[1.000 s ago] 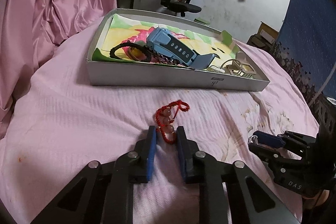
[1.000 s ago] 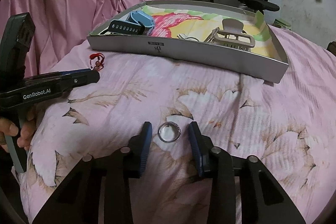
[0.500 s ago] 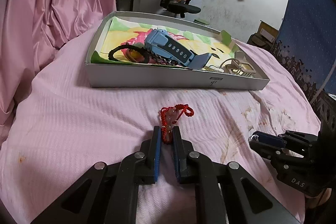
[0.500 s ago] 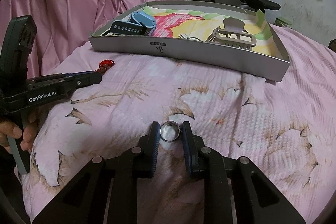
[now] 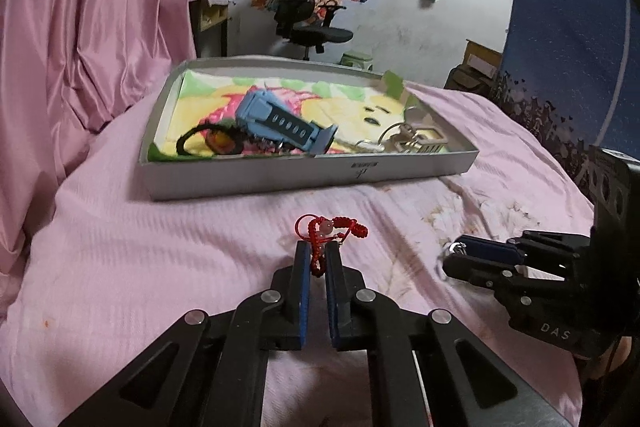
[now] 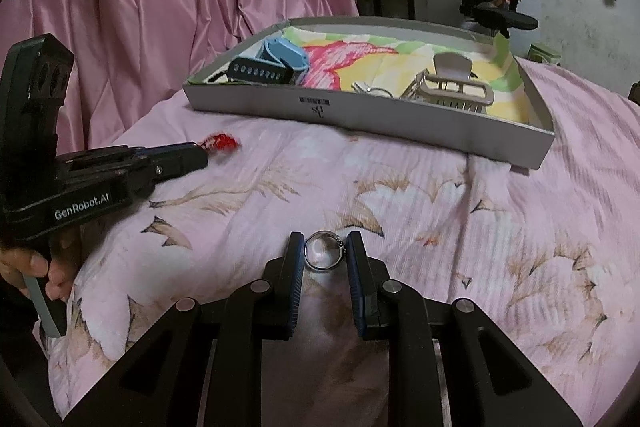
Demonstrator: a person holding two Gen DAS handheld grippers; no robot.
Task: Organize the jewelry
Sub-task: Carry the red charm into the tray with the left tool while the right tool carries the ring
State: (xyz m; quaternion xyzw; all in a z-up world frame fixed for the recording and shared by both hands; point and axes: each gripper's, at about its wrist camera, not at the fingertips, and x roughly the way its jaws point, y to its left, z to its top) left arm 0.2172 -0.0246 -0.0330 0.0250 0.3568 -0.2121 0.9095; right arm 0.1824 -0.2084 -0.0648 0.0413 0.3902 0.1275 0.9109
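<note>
Now gripping both | left tongs [image 5: 318, 259] clamped on red bracelet [image 5: 328, 231], lifted off bed [image 5: 160, 247] | right tongs [image 6: 324, 255] pinching ring [image 6: 324, 255], lately closed | next, likely: box [image 5: 280, 175]

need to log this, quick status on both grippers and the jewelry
Left gripper shut on red bead bracelet. Right gripper shut on silver ring. Both still outside gray tray; path clear.

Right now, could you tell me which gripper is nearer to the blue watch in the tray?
Left. The left gripper, shut on the red bracelet, sits just in front of the tray end holding the blue watch. The right gripper, shut on the ring, is further away.
</note>
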